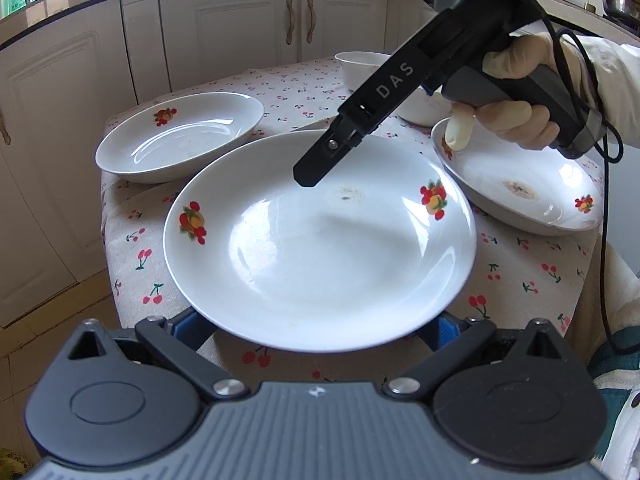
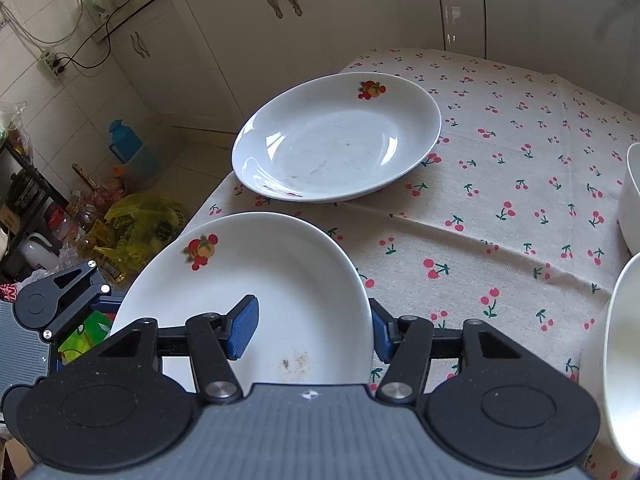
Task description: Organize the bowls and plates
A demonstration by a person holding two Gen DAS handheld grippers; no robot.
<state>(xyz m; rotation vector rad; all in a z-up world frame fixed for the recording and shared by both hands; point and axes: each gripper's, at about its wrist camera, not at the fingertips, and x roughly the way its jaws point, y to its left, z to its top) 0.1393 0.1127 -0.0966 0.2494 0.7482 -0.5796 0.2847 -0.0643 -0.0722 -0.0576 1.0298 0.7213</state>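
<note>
A white plate with fruit decals [image 1: 320, 248] fills the middle of the left wrist view, raised off the cherry-print tablecloth [image 1: 520, 280]. My left gripper [image 1: 316, 330] is open, its blue pads [image 1: 192, 330] wide apart under the plate's near rim. My right gripper [image 2: 312, 330] is open and straddles the same plate's rim [image 2: 256, 276]: one blue pad [image 2: 242, 328] is over the plate, the other is outside the rim. It also shows in the left wrist view [image 1: 308, 178]. A second plate [image 2: 336, 140] lies at the far left corner. A third plate [image 1: 520, 184] lies at the right.
Two white bowls [image 1: 360, 66] stand at the back of the table; one shows at the right edge [image 2: 632, 200]. White kitchen cabinets [image 1: 240, 24] are behind. Bags, bottles and a blue jug [image 2: 124, 140] clutter the floor left of the table.
</note>
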